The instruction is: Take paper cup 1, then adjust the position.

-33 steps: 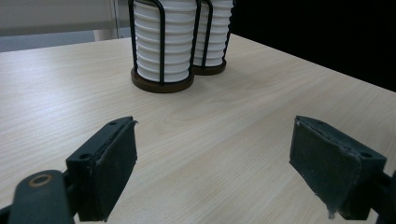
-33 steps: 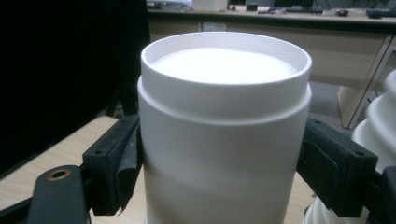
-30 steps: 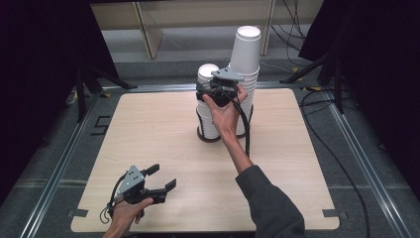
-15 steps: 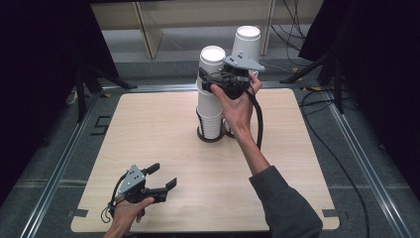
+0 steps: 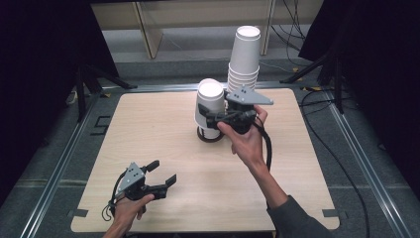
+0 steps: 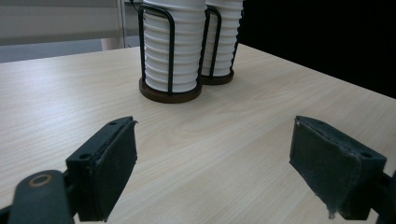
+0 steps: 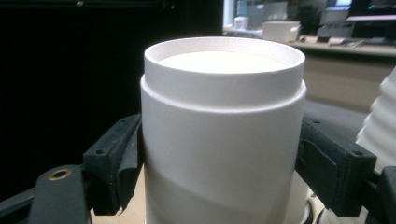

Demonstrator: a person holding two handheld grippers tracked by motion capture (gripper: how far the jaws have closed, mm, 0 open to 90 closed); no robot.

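An upside-down white paper cup (image 5: 209, 106) (image 7: 219, 140) sits between the jaws of my right gripper (image 5: 211, 115) (image 7: 223, 163), whose pads press on both its sides. I hold it in the air in front of the left cup stack (image 6: 170, 51), whose brown base (image 5: 210, 137) shows below it. A taller stack of white cups (image 5: 243, 64) (image 6: 219, 42) stands just right of that, also in a black wire holder. My left gripper (image 5: 163, 171) (image 6: 212, 172) rests low near the table's front left corner, open with nothing between its jaws.
The pale wooden table (image 5: 148, 129) has a metal frame around it. Black cables (image 5: 341, 163) lie on the floor at the right. A wooden shelf frame (image 5: 148, 29) stands behind the table, and dark curtains hang on both sides.
The right gripper has lifted the top cup off the left stack, first upward, then toward the person. The left gripper has stayed where it was.
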